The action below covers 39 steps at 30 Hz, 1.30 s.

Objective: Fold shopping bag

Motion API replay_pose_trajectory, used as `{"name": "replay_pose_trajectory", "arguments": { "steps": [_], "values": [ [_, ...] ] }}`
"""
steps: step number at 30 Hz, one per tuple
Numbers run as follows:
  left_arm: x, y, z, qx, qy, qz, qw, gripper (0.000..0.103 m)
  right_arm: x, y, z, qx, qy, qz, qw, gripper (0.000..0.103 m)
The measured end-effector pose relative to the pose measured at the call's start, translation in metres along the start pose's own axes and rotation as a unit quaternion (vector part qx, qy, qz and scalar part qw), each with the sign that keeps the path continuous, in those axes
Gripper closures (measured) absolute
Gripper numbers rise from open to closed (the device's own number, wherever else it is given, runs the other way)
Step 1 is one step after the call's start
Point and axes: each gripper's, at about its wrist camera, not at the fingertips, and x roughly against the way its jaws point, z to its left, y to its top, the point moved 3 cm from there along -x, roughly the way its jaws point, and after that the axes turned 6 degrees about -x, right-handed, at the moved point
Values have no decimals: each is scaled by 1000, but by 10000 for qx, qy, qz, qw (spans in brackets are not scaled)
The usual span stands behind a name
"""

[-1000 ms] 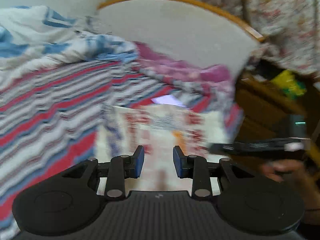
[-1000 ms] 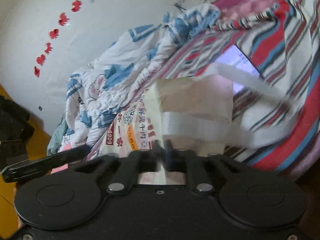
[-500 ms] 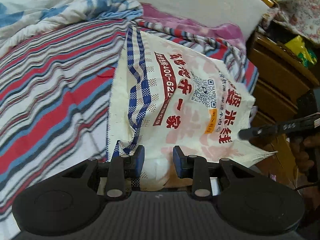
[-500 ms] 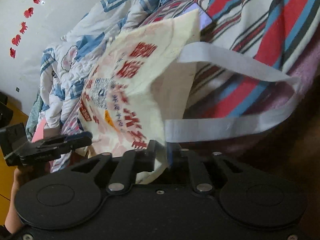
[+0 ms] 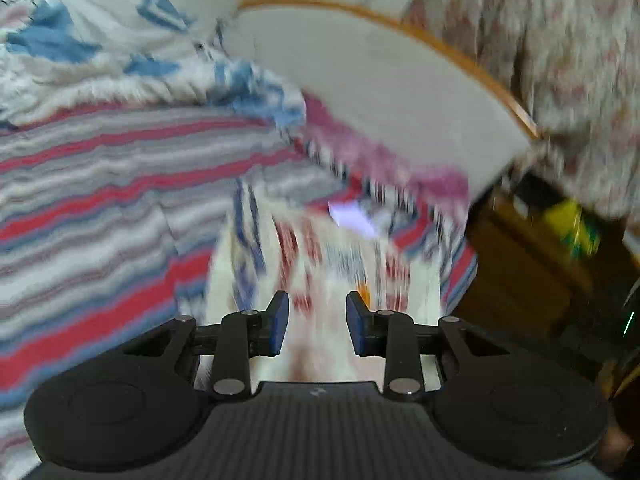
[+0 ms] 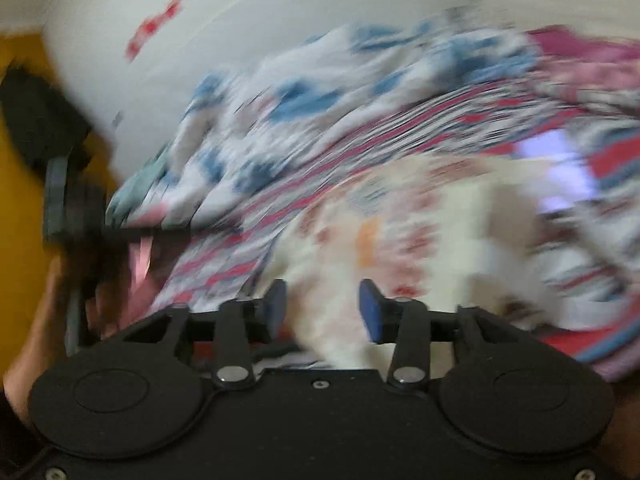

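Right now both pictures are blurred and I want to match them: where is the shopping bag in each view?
Left wrist: the shopping bag lies low in the middle, just beyond the open left gripper.
Right wrist: the bag lies right of middle, beyond the open right gripper.
Shared landmark: the glowing phone on the striped sheet, just past the bag.

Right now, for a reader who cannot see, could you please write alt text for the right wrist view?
The open right gripper points at a cream printed shopping bag lying on a bed with a red, white and blue striped sheet. A rumpled blue-and-white quilt lies behind against a pale wall; the picture is heavily motion-blurred.
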Motion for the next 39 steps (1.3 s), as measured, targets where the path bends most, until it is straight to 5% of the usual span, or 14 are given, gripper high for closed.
{"name": "replay_pose_trajectory", "arguments": {
  "steps": [4, 8, 11, 14, 17, 19, 22, 26, 29, 33, 35, 37, 39],
  "values": [
    [-27, 38, 40, 355, 162, 86, 9992, 73, -40, 2, 27, 668, 220, 263, 9972, 52],
    [-85, 62, 35, -475, 528, 410, 9966, 73, -80, 11, 23, 413, -1, 506, 9979, 53],
    [-137, 70, 17, -946, 139, 857, 9917, 73, -104, 4, 19, 426, -201, 921, 9946, 53],
    [-185, 65, 4, -1606, -20, 1549, 9748, 73, -116, -11, 18, 528, -46, 1488, 9875, 53],
    [-211, 46, 10, -2252, 536, 2083, 9503, 73, -113, -17, 16, 850, -112, 1626, 9830, 58],
    [-216, 32, 24, -2423, 1036, 2340, 9359, 73, -108, -13, 5, 694, -203, 1662, 9834, 72],
    [-205, 23, 47, -2191, 1240, 2437, 9366, 73, -101, -10, -6, 904, -529, 1657, 9806, 77],
    [-185, 22, 60, -2251, 1731, 2509, 9254, 73, -92, -6, -8, 1484, -1203, 1556, 9692, 76],
    [-165, 27, 63, -1767, 1419, 2403, 9439, 73, -84, 6, -16, 1729, -1706, 1391, 9600, 74],
    [-145, 45, 66, -696, 487, 1896, 9782, 73, -60, 23, -18, 1224, -1520, 949, 9762, 70],
    [-147, 55, 66, -339, 231, 1725, 9842, 73, -49, 21, -5, 1015, -1126, 777, 9854, 45],
    [-155, 59, 66, -140, 179, 1683, 9855, 72, -49, 10, 13, 1083, -844, 740, 9878, 32],
    [-164, 61, 71, 49, 187, 1721, 9849, 72, -58, -1, 24, 936, -582, 950, 9894, 32]
  ]
}}
